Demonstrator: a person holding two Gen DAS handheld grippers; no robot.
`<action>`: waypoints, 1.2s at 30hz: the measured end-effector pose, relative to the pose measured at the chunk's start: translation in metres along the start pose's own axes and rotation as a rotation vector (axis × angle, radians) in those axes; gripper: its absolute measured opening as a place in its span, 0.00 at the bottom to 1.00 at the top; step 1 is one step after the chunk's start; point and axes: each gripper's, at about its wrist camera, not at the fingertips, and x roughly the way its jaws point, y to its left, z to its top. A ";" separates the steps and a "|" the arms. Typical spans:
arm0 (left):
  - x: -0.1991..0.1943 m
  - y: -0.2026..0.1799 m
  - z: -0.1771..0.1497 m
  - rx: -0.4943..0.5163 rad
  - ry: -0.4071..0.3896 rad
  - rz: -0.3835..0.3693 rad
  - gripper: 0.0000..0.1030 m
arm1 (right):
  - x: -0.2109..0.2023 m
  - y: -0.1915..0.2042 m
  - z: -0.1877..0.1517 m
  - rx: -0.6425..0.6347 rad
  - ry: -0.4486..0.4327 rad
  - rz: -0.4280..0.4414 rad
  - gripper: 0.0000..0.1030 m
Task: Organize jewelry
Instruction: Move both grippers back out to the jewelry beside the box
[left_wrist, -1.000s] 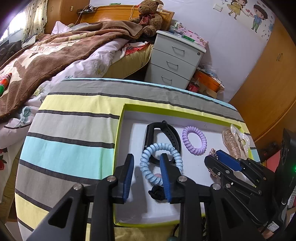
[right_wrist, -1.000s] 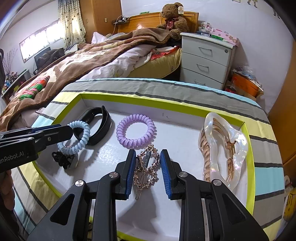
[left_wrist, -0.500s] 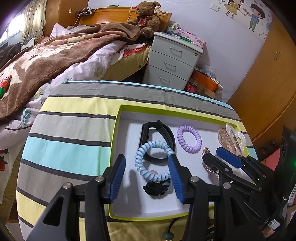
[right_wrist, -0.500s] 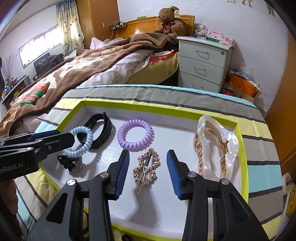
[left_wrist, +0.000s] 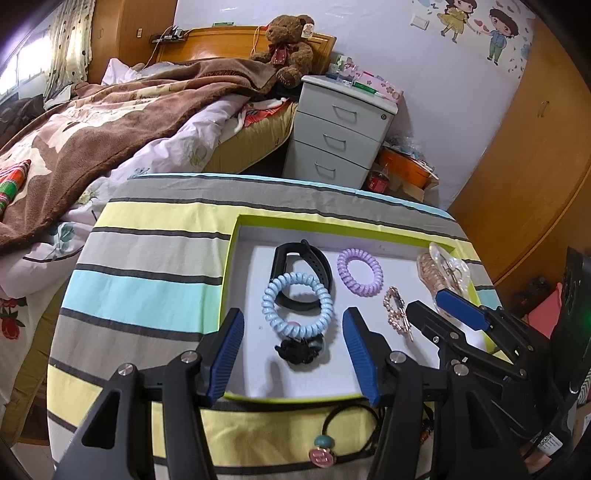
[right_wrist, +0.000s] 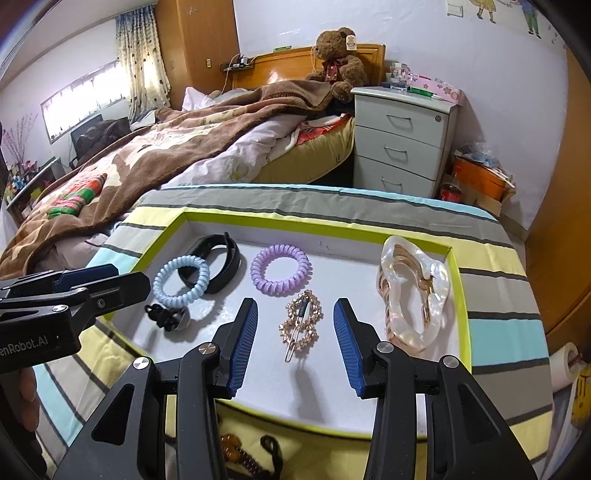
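A white tray with a lime rim (left_wrist: 240, 221) (right_wrist: 162, 236) lies on the striped cloth. In it lie a blue coil hair tie (left_wrist: 297, 304) (right_wrist: 181, 281), a black band (left_wrist: 317, 266) (right_wrist: 221, 254), a purple coil tie (left_wrist: 359, 272) (right_wrist: 280, 269), a black hair tie with a charm (left_wrist: 299, 349) (right_wrist: 166, 317), a gold rhinestone clip (left_wrist: 397, 312) (right_wrist: 301, 325) and a clear claw clip (left_wrist: 443, 269) (right_wrist: 413, 295). My left gripper (left_wrist: 293, 354) hovers over the tray's near left, its jaws opening, nothing between them. My right gripper (right_wrist: 295, 343) stands open above the rhinestone clip, holding nothing.
A black elastic with a teal and pink charm (left_wrist: 323, 448) lies on the cloth before the tray. An amber clip (right_wrist: 236, 454) lies there too. Behind the table are a bed (left_wrist: 92, 129), a grey drawer unit (left_wrist: 343, 129) and a wooden wardrobe (left_wrist: 535, 166).
Both grippers opened and drew back and up from the tray. The blue coil tie and the rhinestone clip, earlier between the pads, now lie free in the tray.
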 end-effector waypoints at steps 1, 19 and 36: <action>-0.002 -0.001 -0.001 0.002 -0.002 0.002 0.56 | -0.002 0.000 0.000 0.001 -0.002 0.000 0.43; -0.045 0.005 -0.047 0.001 -0.053 -0.021 0.59 | -0.050 -0.001 -0.051 0.005 -0.027 0.035 0.50; -0.051 0.032 -0.095 -0.063 -0.019 -0.030 0.60 | -0.038 0.006 -0.085 0.049 0.061 0.074 0.57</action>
